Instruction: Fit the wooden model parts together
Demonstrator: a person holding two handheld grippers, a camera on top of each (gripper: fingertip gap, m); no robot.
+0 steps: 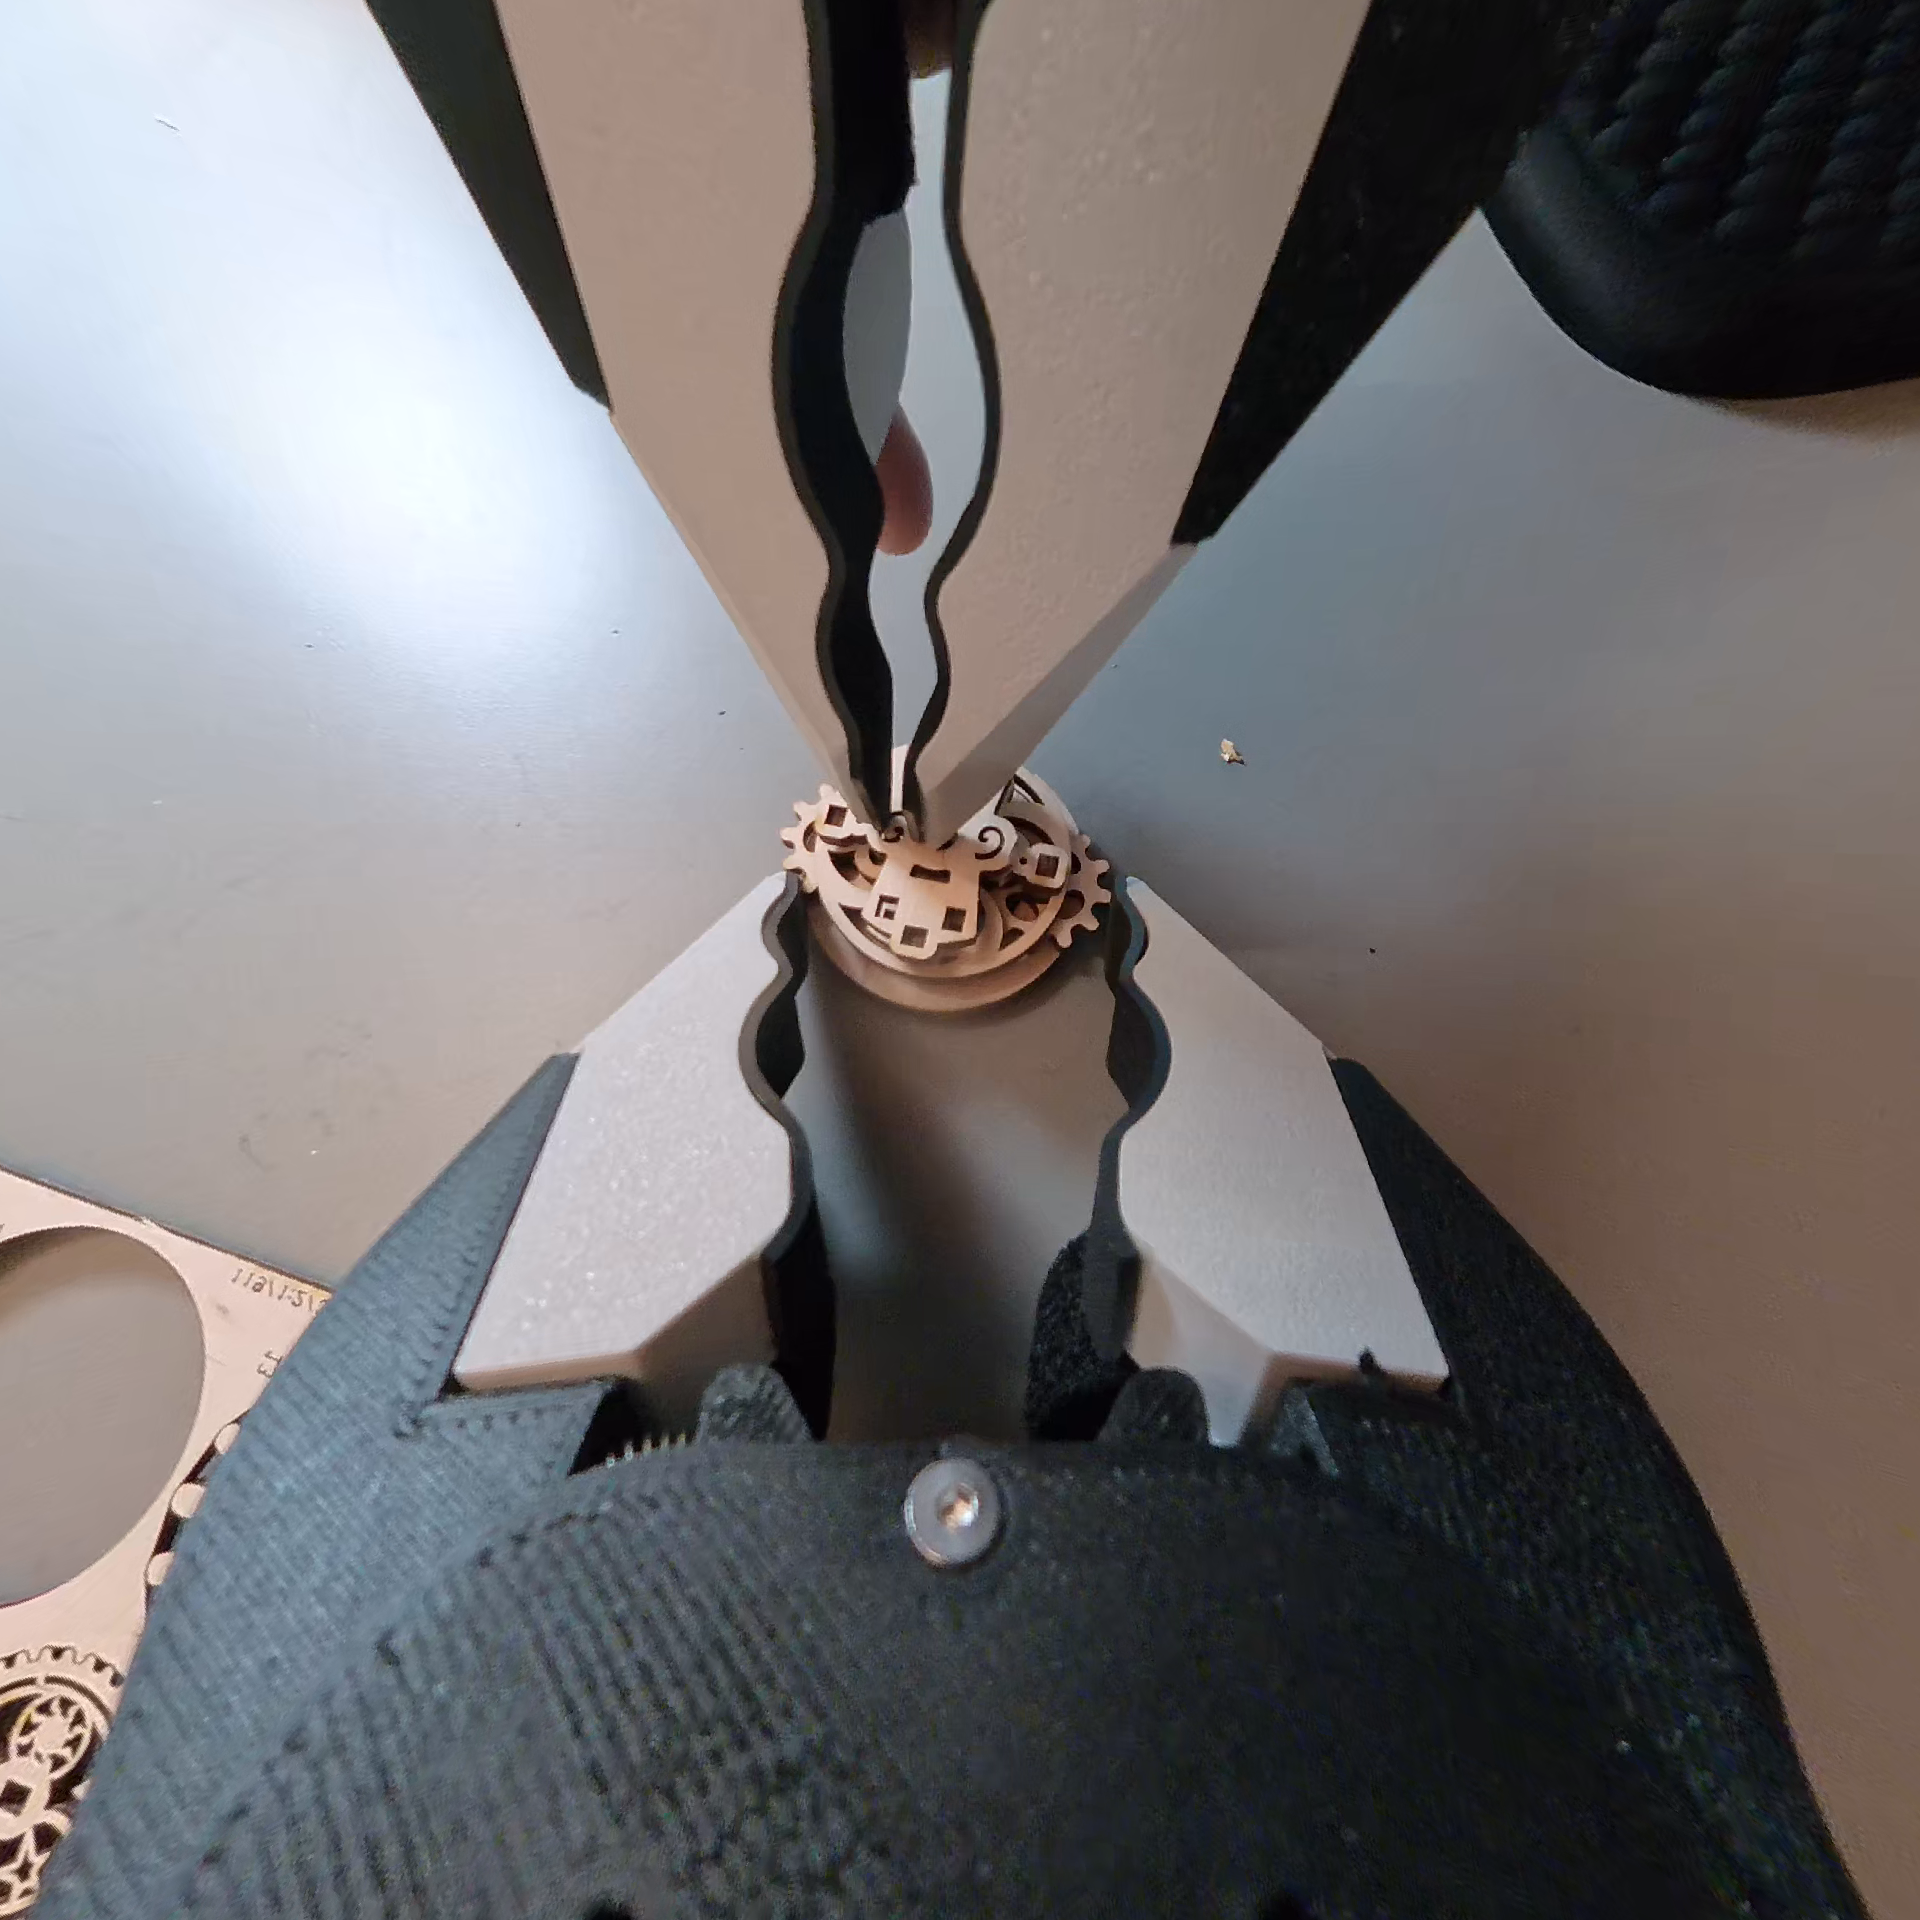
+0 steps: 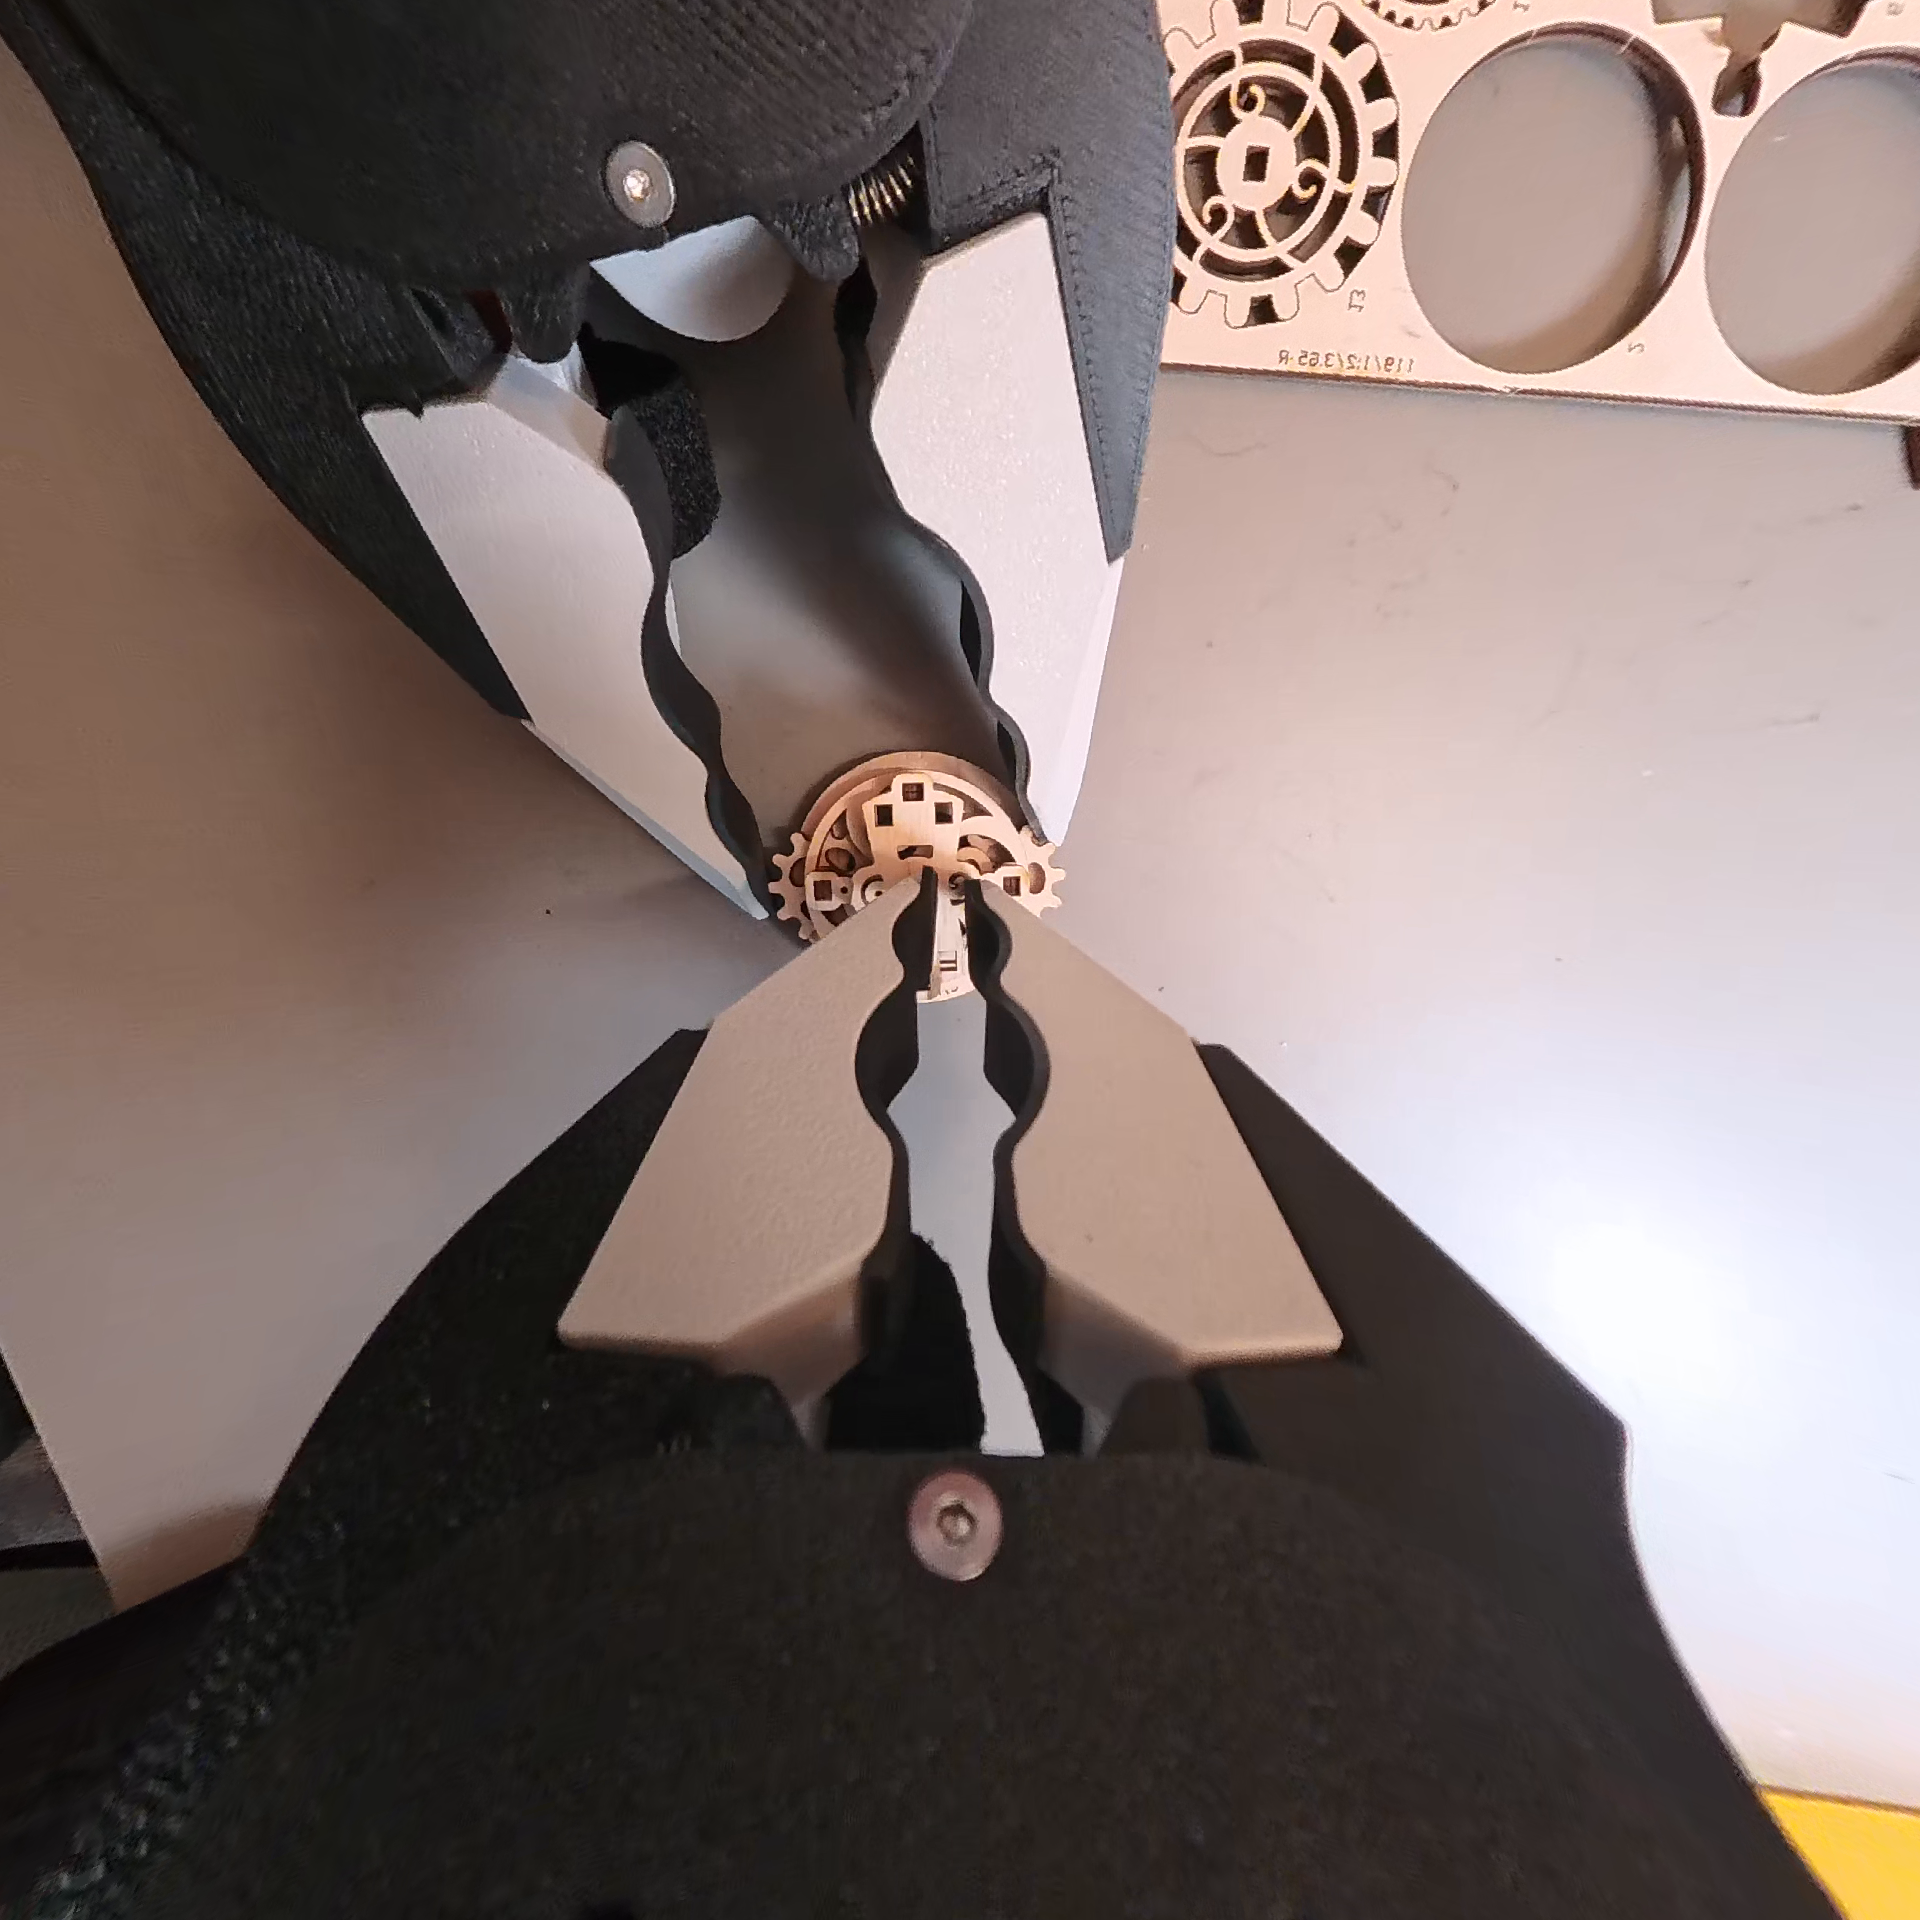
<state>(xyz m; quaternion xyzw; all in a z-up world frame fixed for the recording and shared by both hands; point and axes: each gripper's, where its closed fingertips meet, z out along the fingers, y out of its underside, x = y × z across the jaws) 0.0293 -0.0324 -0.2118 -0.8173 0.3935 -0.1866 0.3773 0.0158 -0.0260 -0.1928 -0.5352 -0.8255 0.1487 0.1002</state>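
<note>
A round wooden gear assembly (image 1: 925, 920) with small cogs at its rim rests on the grey table (image 1: 312, 623). My left gripper (image 1: 956, 904) is shut on it, one fingertip on each side of the disc. My right gripper (image 1: 899, 826) comes in from the opposite side, with its tips on the assembly's top face. In the right wrist view my right gripper (image 2: 951, 883) is shut on a small thin wooden piece (image 2: 943, 961) held upright against the assembly (image 2: 904, 816). The left gripper (image 2: 902, 862) holds the disc from the far side. The piece's lower end is hidden.
A flat wooden parts sheet (image 2: 1558, 343) with round cut-outs and a large gear still in it lies beyond the left gripper; its corner shows in the left wrist view (image 1: 114, 1340). A small wood crumb (image 1: 1231, 750) lies on the table. A yellow edge (image 2: 1849, 1860) is at the near right. My left and right fingertips are right by each other.
</note>
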